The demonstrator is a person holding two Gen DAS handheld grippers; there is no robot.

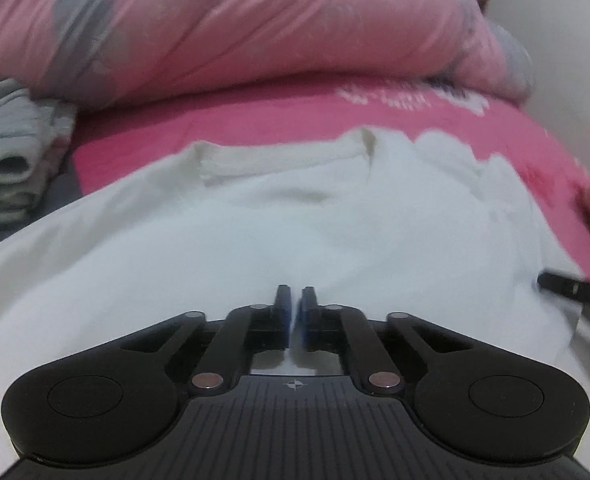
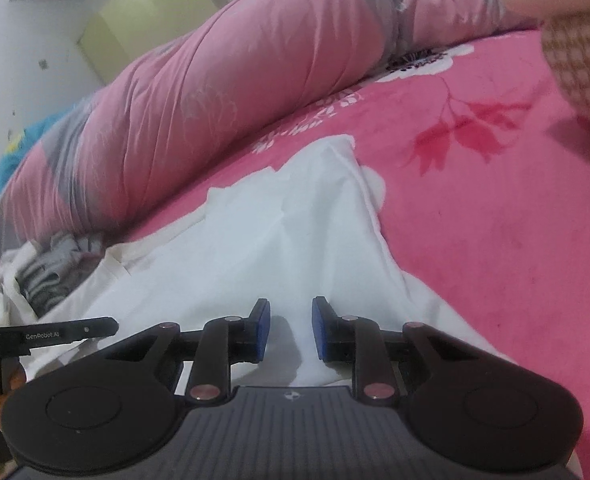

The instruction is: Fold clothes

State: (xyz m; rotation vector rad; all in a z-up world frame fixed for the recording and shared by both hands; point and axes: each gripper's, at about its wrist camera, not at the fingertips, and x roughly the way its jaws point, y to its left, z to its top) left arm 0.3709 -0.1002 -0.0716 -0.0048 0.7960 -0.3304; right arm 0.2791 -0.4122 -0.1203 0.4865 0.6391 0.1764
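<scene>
A white shirt [image 1: 255,232] lies spread on the pink flowered bedsheet [image 1: 263,120], its collar [image 1: 279,160] towards the far side. My left gripper [image 1: 294,300] is low over the shirt's near part, jaws shut, with a thin sliver of white cloth showing between the blue pads. In the right wrist view the shirt [image 2: 303,232] runs to a point away from me. My right gripper [image 2: 291,312] stands open over it; a raised fold of cloth lies between the pads, which do not press on it. The left gripper [image 2: 55,334] shows at that view's left edge.
A rolled pink and grey quilt [image 1: 215,28] lies along the far side of the bed [image 2: 495,240]. Folded grey clothes [image 1: 3,152] are stacked at the left. A person's checked sleeve [image 2: 579,60] hangs at the upper right. A white wall rises beyond the quilt.
</scene>
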